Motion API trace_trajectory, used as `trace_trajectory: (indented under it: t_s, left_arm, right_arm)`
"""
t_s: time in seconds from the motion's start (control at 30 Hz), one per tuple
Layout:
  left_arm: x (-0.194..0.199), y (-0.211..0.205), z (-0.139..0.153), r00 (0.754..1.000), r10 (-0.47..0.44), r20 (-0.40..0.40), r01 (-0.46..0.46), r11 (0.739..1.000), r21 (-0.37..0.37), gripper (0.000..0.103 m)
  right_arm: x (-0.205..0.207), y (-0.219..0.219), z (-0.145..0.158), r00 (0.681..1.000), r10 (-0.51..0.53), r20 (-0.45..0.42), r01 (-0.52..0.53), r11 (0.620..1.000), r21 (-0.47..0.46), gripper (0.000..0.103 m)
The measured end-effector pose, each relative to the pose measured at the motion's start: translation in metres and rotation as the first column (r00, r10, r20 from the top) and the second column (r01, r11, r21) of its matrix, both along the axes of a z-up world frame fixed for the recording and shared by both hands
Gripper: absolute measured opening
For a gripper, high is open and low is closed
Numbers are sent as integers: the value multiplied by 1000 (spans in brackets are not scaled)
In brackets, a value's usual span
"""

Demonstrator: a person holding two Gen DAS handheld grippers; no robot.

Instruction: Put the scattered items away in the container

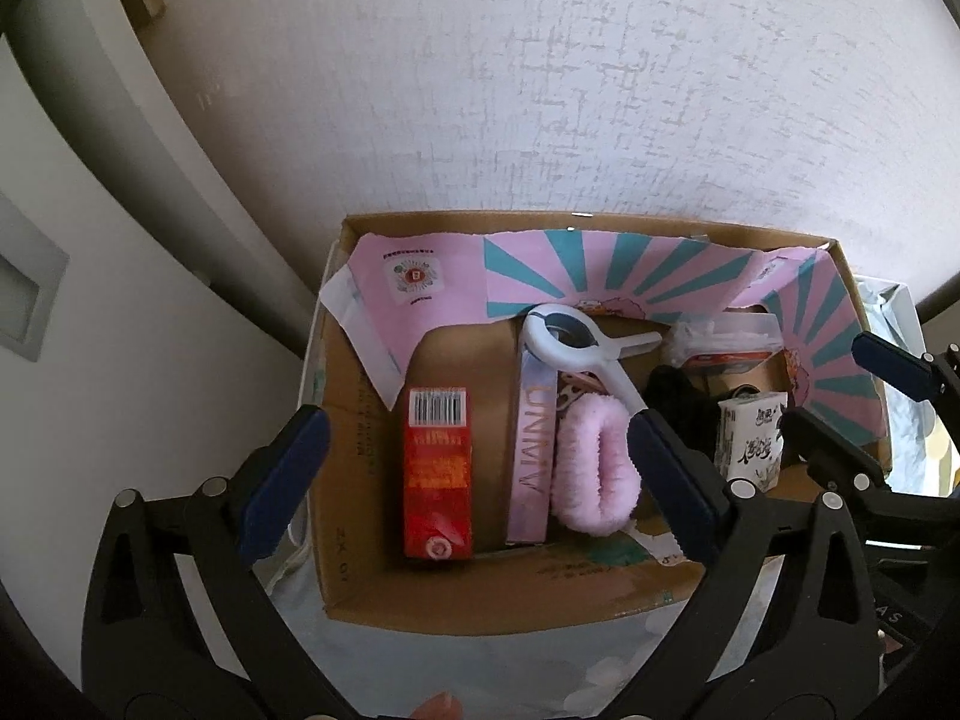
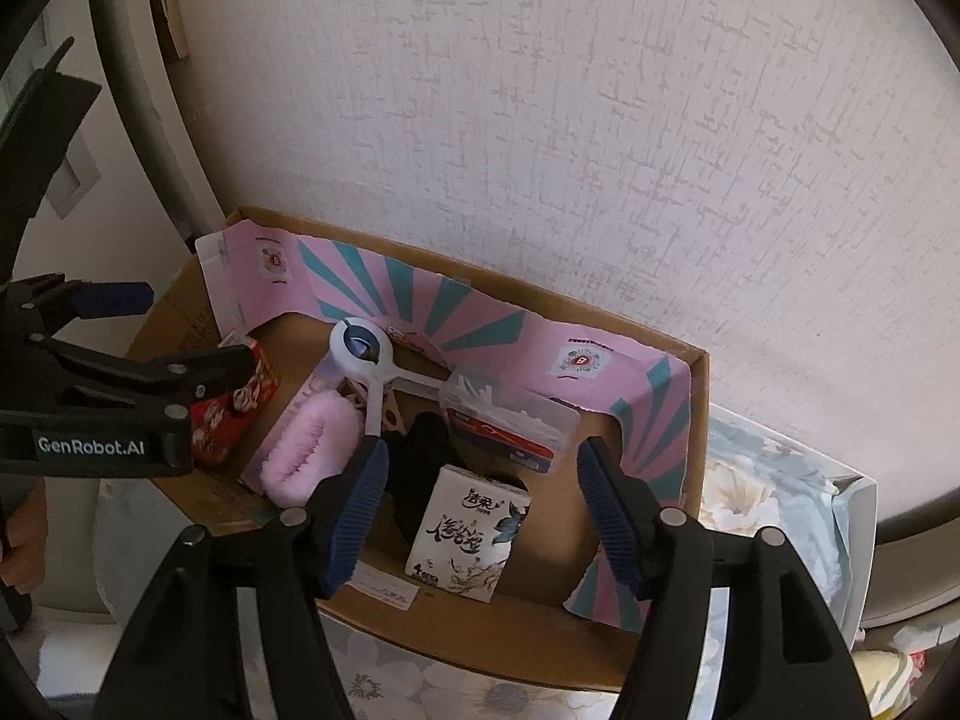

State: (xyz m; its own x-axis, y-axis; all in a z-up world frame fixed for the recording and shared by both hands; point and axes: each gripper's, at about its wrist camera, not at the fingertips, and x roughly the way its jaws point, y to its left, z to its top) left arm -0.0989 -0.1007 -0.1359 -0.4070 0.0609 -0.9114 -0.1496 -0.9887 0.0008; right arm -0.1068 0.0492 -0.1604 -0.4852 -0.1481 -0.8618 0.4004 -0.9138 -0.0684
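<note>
Against the textured wall stands the cardboard box, and both tools hover over its open top. The left tool has its fingers spread wide and holds nothing; the right tool is also spread wide and empty.

Inside the box I see a red carton lying flat, a long pink box on its edge beside it, a fluffy pink scrunchie touching that box, a white plastic clamp resting over them, a clear case of cotton swabs, a black cloth and a pack of tissues leaning near the front wall. A pink and teal printed liner covers the inner walls. The box rests on a floral cloth; whether a bench or a bed is under it I cannot tell.

No loose item shows outside the box in these views, so I judge the task is near its end. To finish well, I would lift both tools straight up without touching the tissue pack or the clamp, because these lie loosely and can tip easily. It is also wise to look around the floral cloth once more for any item out of view.
</note>
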Motion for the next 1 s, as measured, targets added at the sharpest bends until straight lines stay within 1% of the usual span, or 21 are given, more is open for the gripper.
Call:
trace_trajectory:
  t_s: [0.17, 0.4, 0.6, 0.77, 0.9, 1.0]
  left_arm:
    - [1, -3, 14, 1000, -7, -17, 7, 1000, 2, 99]
    - [12, -1, 35, 997, -21, -71, 20, 1000, -9, 100]
    - [22, 2, 54, 994, -33, -106, 33, 999, -2, 102]
    - [35, 7, 68, 992, -36, -123, 36, 999, 4, 102]
    - [51, 10, 81, 990, -36, -139, 40, 999, 26, 102]
    - [63, 13, 91, 988, -35, -149, 41, 999, 32, 102]
  right_arm:
    - [3, -1, 4, 1000, 8, -3, -8, 1000, -16, 61]
    - [10, 4, 15, 1000, -13, -21, 13, 1000, -16, 61]
    - [21, 14, 25, 999, -37, -26, 36, 999, -38, 61]
    - [36, 22, 40, 998, -52, -42, 50, 998, -50, 61]
    - [48, 29, 53, 996, -70, -55, 67, 996, -59, 61]
    - [60, 39, 63, 995, -95, -38, 91, 990, -108, 61]
